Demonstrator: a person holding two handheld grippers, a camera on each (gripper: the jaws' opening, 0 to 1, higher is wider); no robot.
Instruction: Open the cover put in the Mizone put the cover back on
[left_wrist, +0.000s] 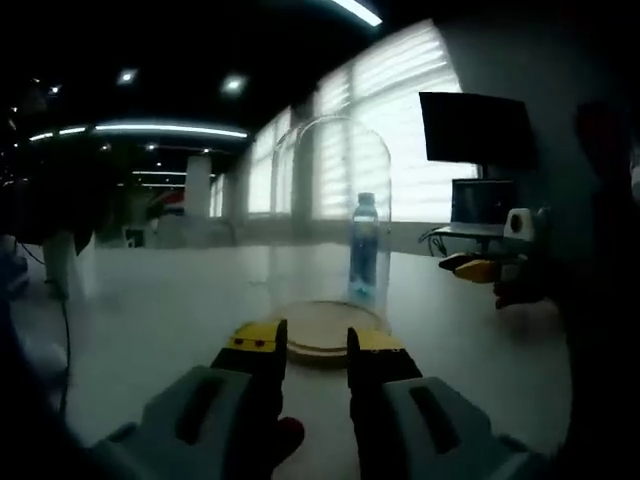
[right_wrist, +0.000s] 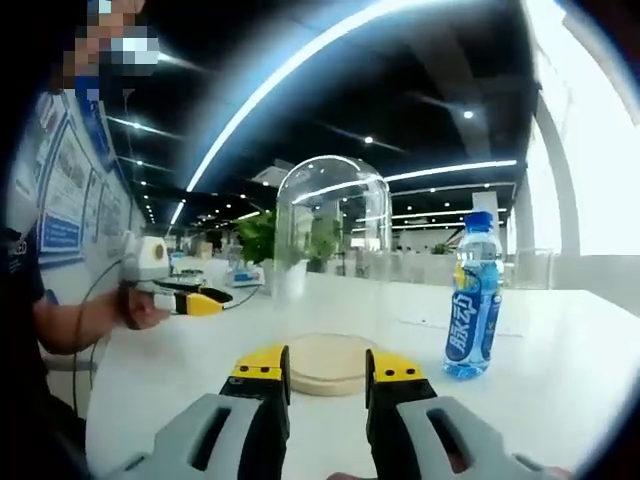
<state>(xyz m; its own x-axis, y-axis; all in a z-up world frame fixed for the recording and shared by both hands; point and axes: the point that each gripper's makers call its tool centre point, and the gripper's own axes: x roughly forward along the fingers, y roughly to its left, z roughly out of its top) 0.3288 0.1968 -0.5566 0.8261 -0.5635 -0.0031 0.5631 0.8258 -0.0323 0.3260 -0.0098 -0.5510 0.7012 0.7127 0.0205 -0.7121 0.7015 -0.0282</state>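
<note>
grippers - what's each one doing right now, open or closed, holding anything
Left gripper: open, holding nothing, aimed at the glass cover on its wooden base.
Right gripper: open, holding nothing; the Mizone bottle stands untouched on the table.

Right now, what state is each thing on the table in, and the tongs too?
Glass dome cover: upright, seated on the wooden base, nothing inside.
Mizone bottle: upright, capped, outside the dome, on the table.
Left tongs: open, holding nothing.
Right tongs: open, holding nothing.
</note>
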